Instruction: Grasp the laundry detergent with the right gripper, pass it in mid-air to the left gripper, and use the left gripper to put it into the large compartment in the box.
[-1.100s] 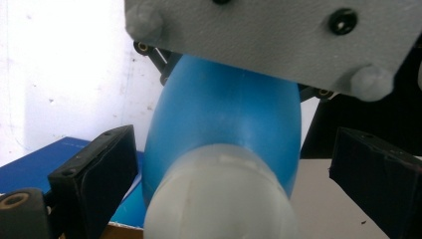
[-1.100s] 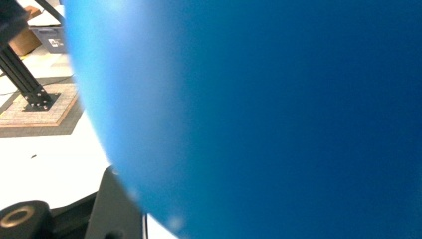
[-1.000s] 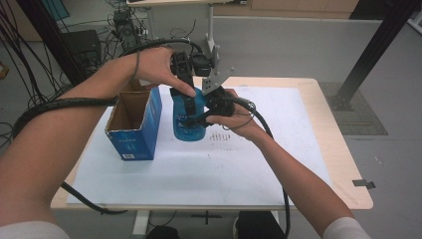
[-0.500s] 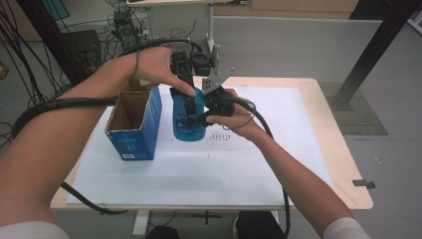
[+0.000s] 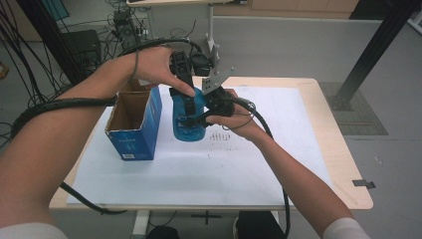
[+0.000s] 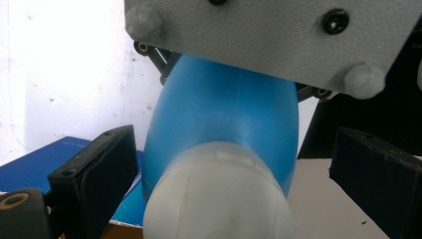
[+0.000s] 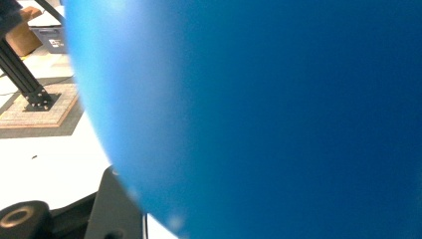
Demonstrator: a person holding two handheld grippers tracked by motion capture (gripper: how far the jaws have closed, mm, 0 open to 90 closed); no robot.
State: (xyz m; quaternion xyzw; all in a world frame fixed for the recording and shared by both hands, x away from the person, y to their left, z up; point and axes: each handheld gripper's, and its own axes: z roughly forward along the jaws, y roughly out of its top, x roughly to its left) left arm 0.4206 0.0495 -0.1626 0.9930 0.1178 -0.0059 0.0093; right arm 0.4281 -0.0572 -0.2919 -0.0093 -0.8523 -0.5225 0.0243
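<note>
Translucent blue bottle (image 5: pixel 188 119) with whitish cap (image 6: pixel 219 199), blue cardboard box (image 5: pixel 134 124) brown inside, white table sheet (image 5: pixel 199 169), black fingers (image 6: pixel 94 174)

blue bottle (image 5: pixel 189 122), white cap, upright on white sheet, just beside blue box (image 5: pixel 135 124)

open blue carton (image 5: pixel 134 124), white sheet (image 5: pixel 199 164), table (image 5: pixel 343 164)

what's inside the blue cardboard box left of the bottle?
The blue cardboard box stands open-topped on the table. The high view shows bare brown inner walls and no contents; the near wall hides its floor. The blue bottle stands outside, to its right.
</note>
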